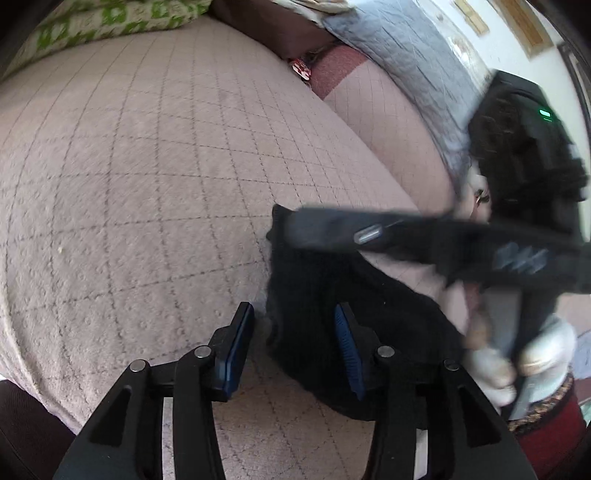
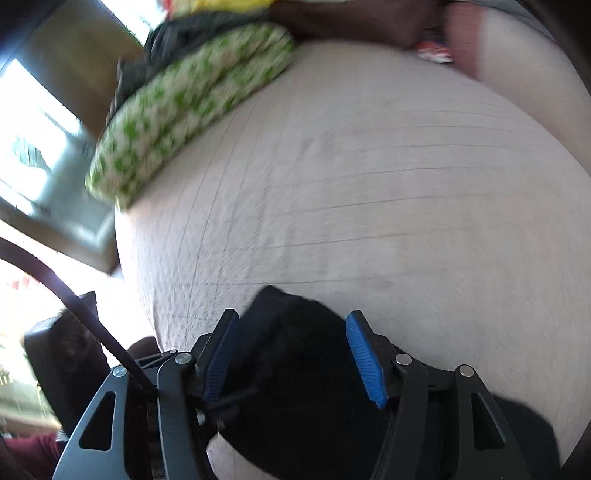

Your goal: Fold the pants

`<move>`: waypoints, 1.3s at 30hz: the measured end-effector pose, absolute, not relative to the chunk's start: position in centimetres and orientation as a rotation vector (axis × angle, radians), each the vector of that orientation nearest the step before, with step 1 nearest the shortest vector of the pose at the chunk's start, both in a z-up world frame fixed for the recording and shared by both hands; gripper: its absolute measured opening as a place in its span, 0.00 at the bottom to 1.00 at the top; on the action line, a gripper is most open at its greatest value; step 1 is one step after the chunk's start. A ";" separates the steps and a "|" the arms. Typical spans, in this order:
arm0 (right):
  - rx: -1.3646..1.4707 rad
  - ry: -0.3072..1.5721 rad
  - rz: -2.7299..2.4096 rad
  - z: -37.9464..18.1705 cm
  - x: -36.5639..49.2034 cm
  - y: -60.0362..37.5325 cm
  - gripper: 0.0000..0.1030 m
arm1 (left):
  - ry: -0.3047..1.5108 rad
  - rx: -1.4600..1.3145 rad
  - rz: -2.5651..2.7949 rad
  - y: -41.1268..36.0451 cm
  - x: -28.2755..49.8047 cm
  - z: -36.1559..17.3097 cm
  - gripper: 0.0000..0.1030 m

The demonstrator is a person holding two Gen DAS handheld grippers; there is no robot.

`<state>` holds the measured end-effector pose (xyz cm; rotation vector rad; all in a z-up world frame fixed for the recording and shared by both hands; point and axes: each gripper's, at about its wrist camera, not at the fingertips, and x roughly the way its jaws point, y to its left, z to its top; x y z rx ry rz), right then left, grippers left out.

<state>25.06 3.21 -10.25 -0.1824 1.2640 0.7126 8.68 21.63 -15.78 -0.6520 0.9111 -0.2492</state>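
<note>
The black pants [image 1: 317, 332] lie bunched in a compact heap on a pinkish quilted bedspread [image 1: 147, 166]. My left gripper [image 1: 293, 347] hangs open just above their left edge, one finger over bare bedspread and the other over the dark cloth. The right gripper [image 1: 295, 227], blurred and seen side-on, crosses above the pants' far side, held by a white-gloved hand [image 1: 491, 365]. In the right wrist view the right gripper [image 2: 291, 358] is open and points steeply down. The pants [image 2: 295, 387] fill the gap between its blue pads [image 2: 365, 362], which do not visibly press on them.
A green-and-white patterned pillow [image 1: 110, 22] [image 2: 184, 118] lies at the far side of the bed. A grey quilted blanket [image 1: 406, 66] is heaped at the back right, with a small red patterned item [image 1: 301, 68] beside it. A bright window [image 2: 37, 147] stands past the bed's left edge.
</note>
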 end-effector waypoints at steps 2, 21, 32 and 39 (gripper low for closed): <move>-0.279 1.279 0.699 -11.8 25.0 4.7 0.73 | 0.899 -0.673 -0.255 22.0 8.5 -16.0 0.43; -0.080 1.047 0.571 -3.7 19.4 -5.3 0.24 | 0.837 -0.594 -0.486 11.5 6.9 -9.0 0.11; 0.222 0.982 0.160 -5.4 12.1 -26.1 0.39 | 0.954 -0.302 -0.648 -1.2 3.0 -8.9 0.28; 0.321 0.812 0.109 -0.6 7.1 -29.5 0.40 | 0.957 -0.309 -0.475 3.2 4.1 -8.4 0.47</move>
